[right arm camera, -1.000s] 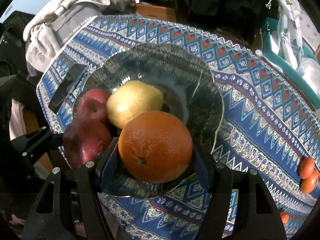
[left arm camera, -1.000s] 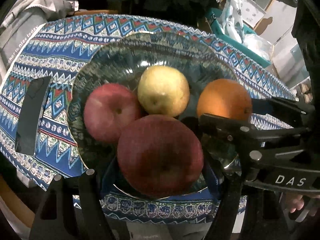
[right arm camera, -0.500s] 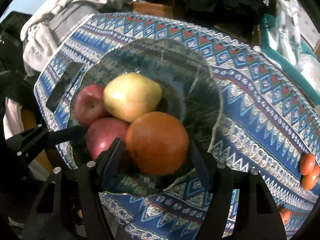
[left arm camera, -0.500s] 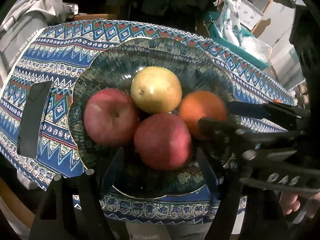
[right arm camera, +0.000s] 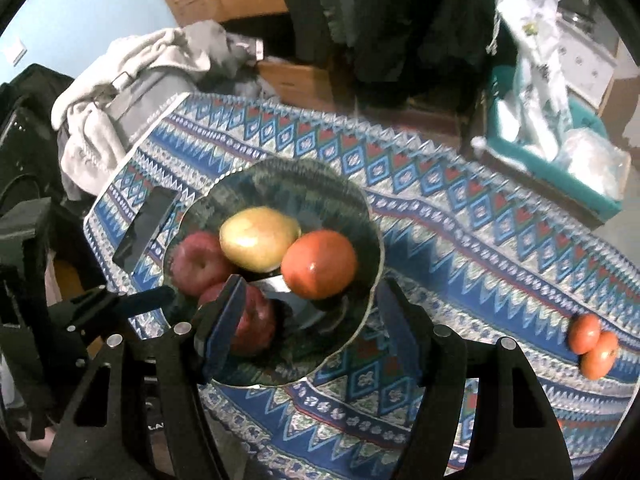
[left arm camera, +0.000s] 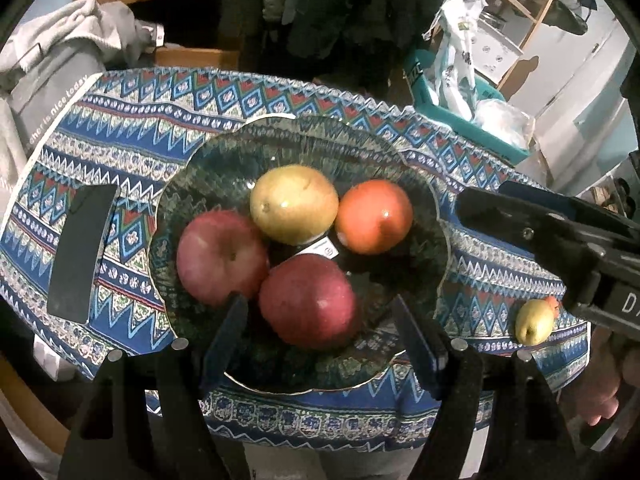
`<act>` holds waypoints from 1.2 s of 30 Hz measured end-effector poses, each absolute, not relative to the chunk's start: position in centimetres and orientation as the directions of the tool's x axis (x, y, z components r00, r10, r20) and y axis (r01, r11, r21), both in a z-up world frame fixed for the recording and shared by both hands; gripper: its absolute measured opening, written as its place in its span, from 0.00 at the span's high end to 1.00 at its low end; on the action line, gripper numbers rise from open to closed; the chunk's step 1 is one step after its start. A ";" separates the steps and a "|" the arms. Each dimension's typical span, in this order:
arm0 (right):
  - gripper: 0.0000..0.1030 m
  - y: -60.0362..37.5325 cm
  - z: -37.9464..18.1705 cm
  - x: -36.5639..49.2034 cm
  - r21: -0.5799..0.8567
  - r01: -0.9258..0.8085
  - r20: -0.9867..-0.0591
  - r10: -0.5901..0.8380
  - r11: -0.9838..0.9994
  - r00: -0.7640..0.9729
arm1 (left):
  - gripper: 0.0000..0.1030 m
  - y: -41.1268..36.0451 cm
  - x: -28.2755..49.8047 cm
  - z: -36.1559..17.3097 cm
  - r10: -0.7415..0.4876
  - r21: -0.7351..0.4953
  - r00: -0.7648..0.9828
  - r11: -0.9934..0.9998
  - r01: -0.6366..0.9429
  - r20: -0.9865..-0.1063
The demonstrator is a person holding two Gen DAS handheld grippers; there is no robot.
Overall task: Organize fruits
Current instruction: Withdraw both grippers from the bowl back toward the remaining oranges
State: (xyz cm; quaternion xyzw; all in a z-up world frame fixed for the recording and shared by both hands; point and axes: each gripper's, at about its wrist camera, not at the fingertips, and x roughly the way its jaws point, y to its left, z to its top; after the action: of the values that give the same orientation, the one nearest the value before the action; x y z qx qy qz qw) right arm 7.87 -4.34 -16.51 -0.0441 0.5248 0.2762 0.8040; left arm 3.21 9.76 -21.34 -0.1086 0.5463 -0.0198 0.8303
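Note:
A dark glass plate [left arm camera: 420, 208] [right arm camera: 360, 216] on the patterned cloth holds two red apples [left arm camera: 308, 306] [left arm camera: 222, 256], a yellow pear [left arm camera: 294, 204] [right arm camera: 258, 238] and an orange [left arm camera: 374, 216] [right arm camera: 318, 264]. My left gripper [left arm camera: 320, 332] is open and empty, drawn back above the plate's near edge. My right gripper [right arm camera: 308, 320] is open and empty, above the plate's near right side; it also shows in the left wrist view [left arm camera: 560, 240]. A small yellow pear [left arm camera: 534, 322] lies on the cloth to the right. Small oranges [right arm camera: 594, 344] lie further right.
A black phone [left arm camera: 82, 254] [right arm camera: 146, 224] lies on the cloth left of the plate. A teal bin with white bags [left arm camera: 468, 92] [right arm camera: 560, 136] stands beyond the table's far right. Grey clothes [left arm camera: 52, 68] [right arm camera: 132, 76] are piled at the far left.
Both grippers have let go of their fruit and drawn back and up. The red apple and the orange now rest on the plate beside the others.

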 end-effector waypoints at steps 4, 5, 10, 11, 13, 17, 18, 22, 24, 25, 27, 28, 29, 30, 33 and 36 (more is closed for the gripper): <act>0.32 -5.1 -15.3 7.6 0.184 -0.486 -0.858 0.382 0.854 0.345 | 0.26 9.1 3.3 -20.4 -0.154 -0.201 0.416 0.977 -0.071 -0.896; 0.32 -5.3 -15.0 7.6 0.174 -0.484 -0.856 0.375 0.858 0.356 | 0.26 9.0 3.4 -20.3 -0.150 -0.196 0.417 0.978 -0.069 -0.896; 0.32 -6.7 -13.6 7.4 0.152 -0.461 -0.848 0.355 0.874 0.393 | 0.26 7.9 3.6 -18.7 -0.154 -0.197 0.442 0.979 -0.053 -0.884; 0.32 -7.1 -13.3 7.4 0.146 -0.456 -0.847 0.349 0.878 0.402 | 0.26 7.7 3.6 -18.4 -0.153 -0.195 0.449 0.980 -0.048 -0.880; 0.32 -7.9 -12.6 7.3 0.147 -0.445 -0.839 0.349 0.884 0.417 | 0.26 7.0 3.7 -17.6 -0.143 -0.179 0.465 0.983 -0.034 -0.874; 0.32 -9.6 -11.2 7.0 0.150 -0.426 -0.823 0.351 0.892 0.446 | 0.26 5.6 3.6 -16.0 -0.145 -0.167 0.498 0.986 0.001 -0.855; 0.32 -10.1 -10.8 6.9 0.149 -0.421 -0.819 0.351 0.895 0.455 | 0.26 5.2 3.6 -15.6 -0.144 -0.161 0.507 0.987 0.011 -0.850; 0.32 -12.5 -9.4 6.4 0.134 -0.392 -0.802 0.332 0.910 0.496 | 0.25 3.6 3.3 -14.2 -0.144 -0.139 0.531 0.989 0.050 -0.835; 0.31 -13.6 -8.9 6.3 0.132 -0.375 -0.796 0.324 0.917 0.511 | 0.25 2.9 3.2 -13.6 -0.163 -0.151 0.534 0.986 0.068 -0.830; 0.31 -14.2 -8.7 6.2 0.133 -0.367 -0.793 0.321 0.921 0.517 | 0.25 2.5 3.1 -13.3 -0.172 -0.154 0.535 0.985 0.078 -0.827; 0.30 -15.2 -8.5 6.1 0.135 -0.354 -0.789 0.316 0.925 0.527 | 0.25 1.7 3.0 -12.8 -0.173 -0.145 0.542 0.985 0.095 -0.823; 0.30 -15.9 -8.3 6.0 0.133 -0.342 -0.785 0.309 0.930 0.536 | 0.23 1.1 3.0 -12.5 -0.172 -0.134 0.547 0.985 0.109 -0.819; 0.29 -16.4 -8.2 6.0 0.130 -0.334 -0.783 0.303 0.934 0.543 | 0.22 0.6 3.0 -12.3 -0.172 -0.128 0.550 0.985 0.119 -0.817; 0.28 -17.0 -8.1 5.9 0.128 -0.323 -0.781 0.296 0.938 0.550 | 0.21 0.3 2.9 -12.2 -0.173 -0.125 0.553 0.984 0.124 -0.815; 0.28 -18.8 -8.0 5.7 0.126 -0.298 -0.776 0.281 0.946 0.565 | 0.21 -1.0 2.9 -11.9 -0.182 -0.120 0.553 0.982 0.146 -0.813; 0.28 -20.6 -7.9 5.5 0.112 -0.273 -0.775 0.256 0.955 0.578 | 0.21 -2.3 3.0 -11.8 -0.196 -0.122 0.545 0.978 0.169 -0.815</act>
State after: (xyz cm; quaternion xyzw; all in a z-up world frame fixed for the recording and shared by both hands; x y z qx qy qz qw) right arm 5.50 -20.63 -7.89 -0.0096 0.4347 0.1489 0.8881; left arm 2.96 -2.33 -11.78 -0.0146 0.4653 -0.1041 0.8789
